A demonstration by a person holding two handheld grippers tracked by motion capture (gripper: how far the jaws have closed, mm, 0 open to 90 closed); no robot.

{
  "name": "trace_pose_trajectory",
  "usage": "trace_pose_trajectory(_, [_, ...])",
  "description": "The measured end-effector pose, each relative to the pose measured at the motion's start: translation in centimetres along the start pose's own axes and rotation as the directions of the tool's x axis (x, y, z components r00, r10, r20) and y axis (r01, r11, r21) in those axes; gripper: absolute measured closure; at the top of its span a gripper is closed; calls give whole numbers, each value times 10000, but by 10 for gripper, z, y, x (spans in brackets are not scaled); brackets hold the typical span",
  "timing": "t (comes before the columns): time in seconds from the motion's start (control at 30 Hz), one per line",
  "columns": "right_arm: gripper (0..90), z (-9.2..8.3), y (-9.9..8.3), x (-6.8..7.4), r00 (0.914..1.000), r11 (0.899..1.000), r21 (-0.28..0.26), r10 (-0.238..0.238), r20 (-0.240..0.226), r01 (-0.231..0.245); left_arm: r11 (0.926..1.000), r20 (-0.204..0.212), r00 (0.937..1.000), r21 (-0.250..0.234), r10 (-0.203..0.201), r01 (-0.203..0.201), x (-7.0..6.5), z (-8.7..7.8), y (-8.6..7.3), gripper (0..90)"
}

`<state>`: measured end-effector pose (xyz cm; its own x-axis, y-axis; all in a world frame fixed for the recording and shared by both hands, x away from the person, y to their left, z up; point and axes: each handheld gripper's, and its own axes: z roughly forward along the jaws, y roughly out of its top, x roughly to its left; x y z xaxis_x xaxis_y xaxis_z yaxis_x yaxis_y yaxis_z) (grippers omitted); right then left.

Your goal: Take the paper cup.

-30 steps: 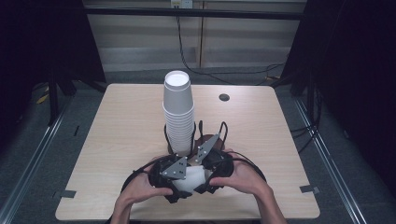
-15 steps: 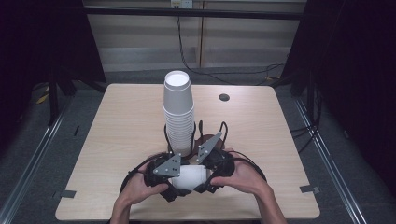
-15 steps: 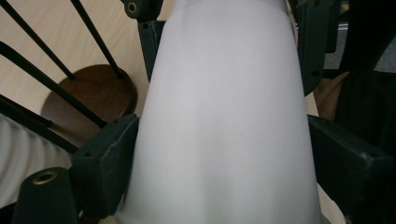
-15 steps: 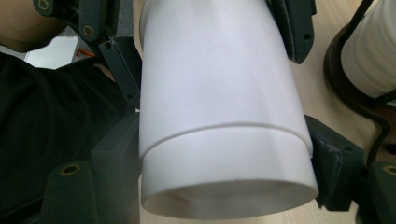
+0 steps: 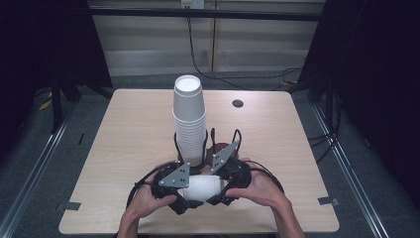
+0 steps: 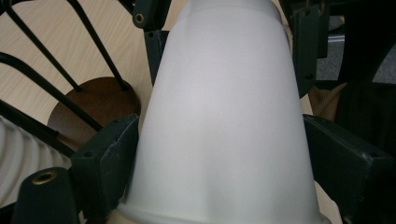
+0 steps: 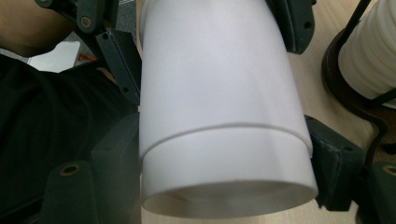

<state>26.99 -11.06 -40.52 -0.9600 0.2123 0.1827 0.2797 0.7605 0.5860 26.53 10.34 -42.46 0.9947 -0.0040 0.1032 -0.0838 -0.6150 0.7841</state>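
While we hold a white paper cup (image 5: 203, 187) on its side low in the centre of the high view, our left claw (image 5: 190, 191) pinches one end and our right claw (image 5: 220, 188) the other, both partly closed, pads pressed on its wall. Just above it stands the tall cup stack (image 5: 189, 119) in its wire holder (image 5: 214, 145) on the wooden surface (image 5: 124, 144).

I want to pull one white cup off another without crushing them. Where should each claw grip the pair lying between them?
Probably as now: the left claw across the outer cup, the right claw across the nested cup's band near its rim, each coming in from its own end. The tapered walls suggest a straight pull apart.
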Motion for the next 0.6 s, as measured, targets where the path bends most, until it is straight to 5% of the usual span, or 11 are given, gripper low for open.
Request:
trace_pose_trajectory(0.33, [232,-2,-7,-5,9997,9997,-230,112,205,-107,9946,-421,9984,-980,-378,335,2,-13,-4,156])
trace_pose_trajectory(0.6, [231,-10,-21,-10,9960,9949,-805,657,604,-607,9823,-804,9921,-1689,-961,814,7,-22,-12,156])
